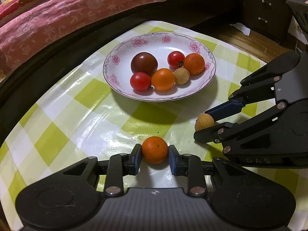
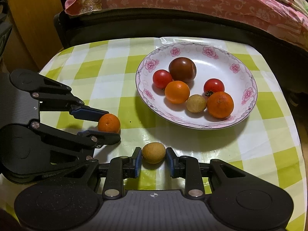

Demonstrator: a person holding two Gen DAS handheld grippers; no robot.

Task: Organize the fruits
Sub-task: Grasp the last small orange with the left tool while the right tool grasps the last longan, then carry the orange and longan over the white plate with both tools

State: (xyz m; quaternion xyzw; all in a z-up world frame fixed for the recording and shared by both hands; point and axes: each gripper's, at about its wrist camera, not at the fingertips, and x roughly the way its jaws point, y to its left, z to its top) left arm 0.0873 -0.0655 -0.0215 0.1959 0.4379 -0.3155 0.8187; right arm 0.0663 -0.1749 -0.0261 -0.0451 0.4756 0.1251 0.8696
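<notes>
A white floral plate (image 1: 123, 50) (image 2: 244, 73) on the checked tablecloth holds several fruits: a dark tomato (image 1: 144, 62), two red tomatoes, two oranges and a tan longan. My left gripper (image 1: 155, 153) is shut on an orange (image 1: 155, 152) low over the cloth, in front of the plate; it also shows in the right wrist view (image 2: 108, 124). My right gripper (image 2: 153, 154) is shut on a tan longan (image 2: 153, 153), just right of the left gripper; the longan also shows in the left wrist view (image 1: 204, 122).
The green and white checked table (image 1: 80, 119) (image 2: 107, 69) stands against a bed with a pink floral quilt (image 1: 57, 13). A dark drawer unit (image 1: 265, 9) stands at the back right. A wooden cabinet (image 2: 32, 19) stands at the left.
</notes>
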